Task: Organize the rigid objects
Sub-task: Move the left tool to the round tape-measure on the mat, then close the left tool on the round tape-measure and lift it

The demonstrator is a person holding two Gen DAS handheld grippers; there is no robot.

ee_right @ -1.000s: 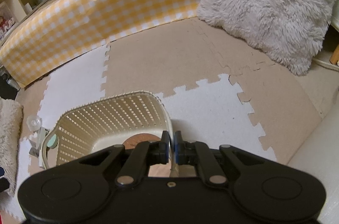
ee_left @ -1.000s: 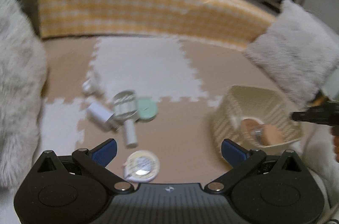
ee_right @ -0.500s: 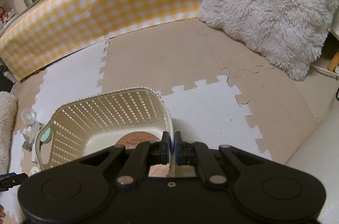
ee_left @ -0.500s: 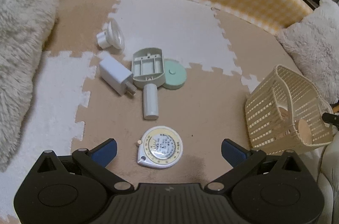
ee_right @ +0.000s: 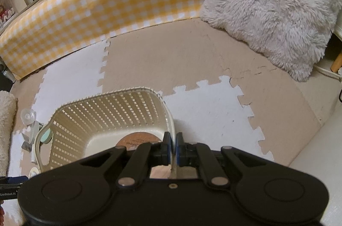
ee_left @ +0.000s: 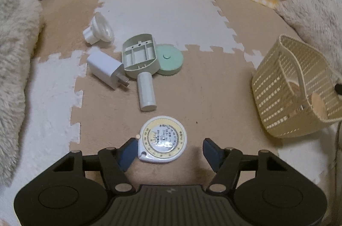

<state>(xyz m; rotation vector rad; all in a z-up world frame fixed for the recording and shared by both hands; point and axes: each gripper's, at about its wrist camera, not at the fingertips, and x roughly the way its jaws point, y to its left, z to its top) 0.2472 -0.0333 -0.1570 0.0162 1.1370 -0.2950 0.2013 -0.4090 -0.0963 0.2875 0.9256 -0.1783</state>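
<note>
Steadying the basket while we reached for the tape measure

Our right gripper (ee_right: 173,148) pinched the basket (ee_right: 102,110) rim to keep it tilted; our left gripper (ee_left: 168,153), fingers wide, straddled the tape measure (ee_left: 163,139) on the floor mat (ee_left: 213,87).

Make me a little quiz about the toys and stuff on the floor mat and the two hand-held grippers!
1. True or false: the left hand-held gripper is open around the round tape measure.
2. What does the right hand-held gripper pinch? A) basket rim B) white charger C) pillow
3. Fill in: the brown disc lies inside the ____.

Key: 1 true; 2 A; 3 basket.
</note>
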